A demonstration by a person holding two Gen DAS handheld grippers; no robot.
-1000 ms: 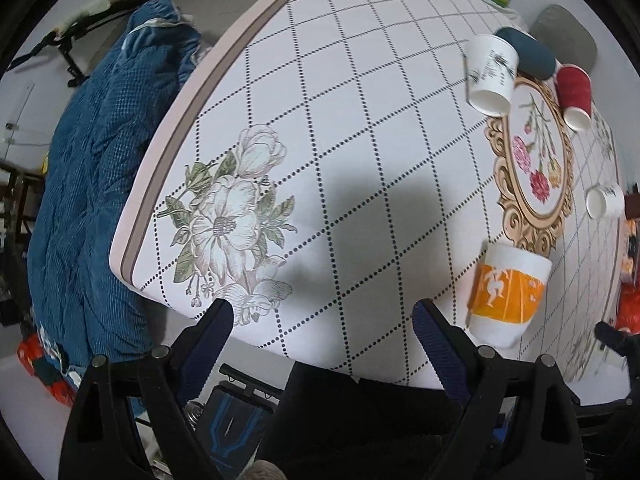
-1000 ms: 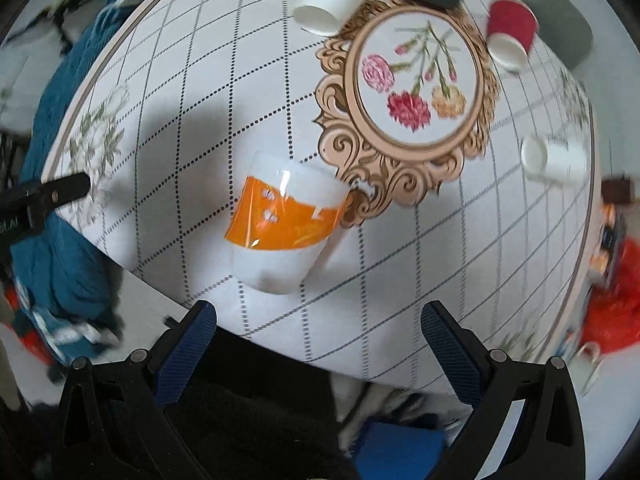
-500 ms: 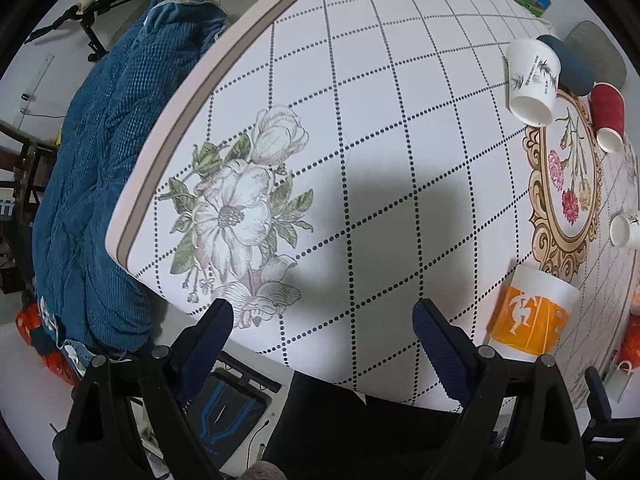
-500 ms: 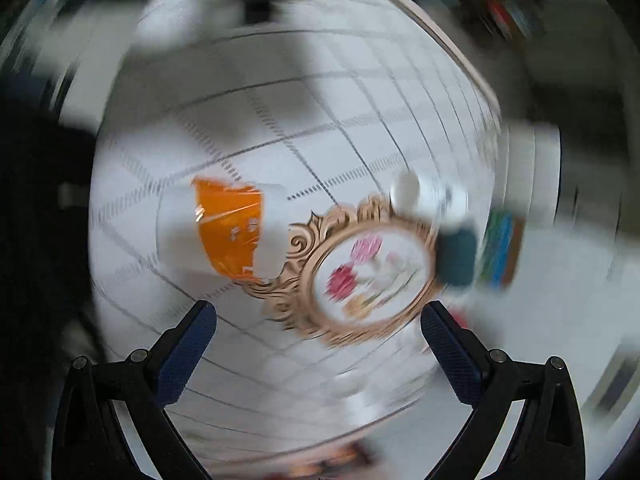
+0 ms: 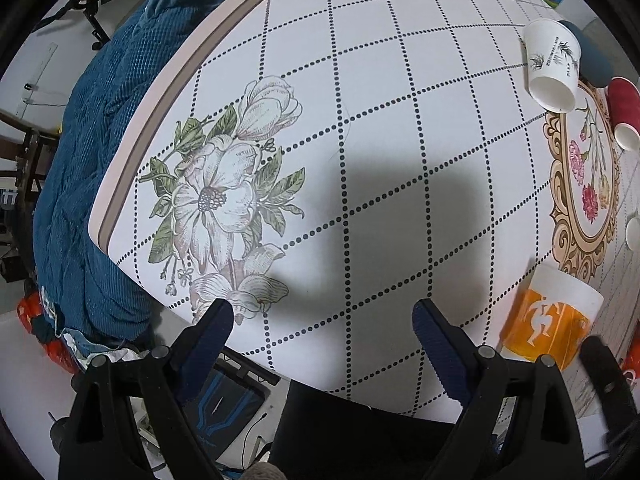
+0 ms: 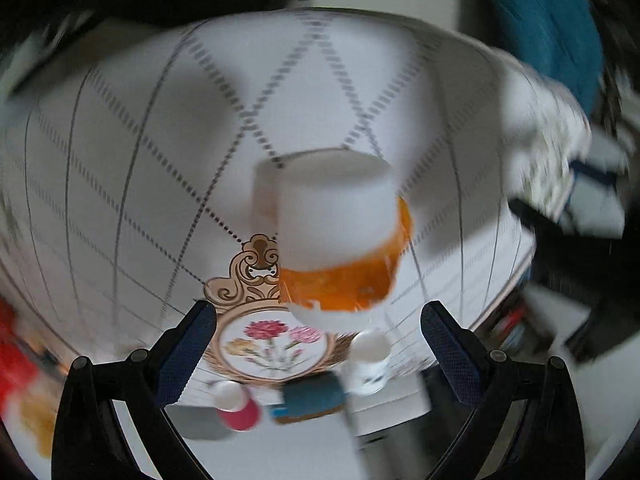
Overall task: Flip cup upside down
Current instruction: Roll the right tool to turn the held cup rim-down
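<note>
A: While the right gripper (image 6: 318, 322) was spread wide and held nothing, where did the orange-banded cup (image 6: 332, 236) sit?

B: Centre of the blurred right view, on the bench (image 6: 120, 152). I'd have straddled its wall squarely before pinching.

A: And the left gripper (image 5: 322, 322)?

B: Spread too, empty, over bare bench at lower centre.

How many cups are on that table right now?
4, possibly more out of view. An orange-banded cup near the front edge, a white cup with a plant print at the far side, a red cup beside it, and a small white cup cut off at the picture's right edge.
</note>
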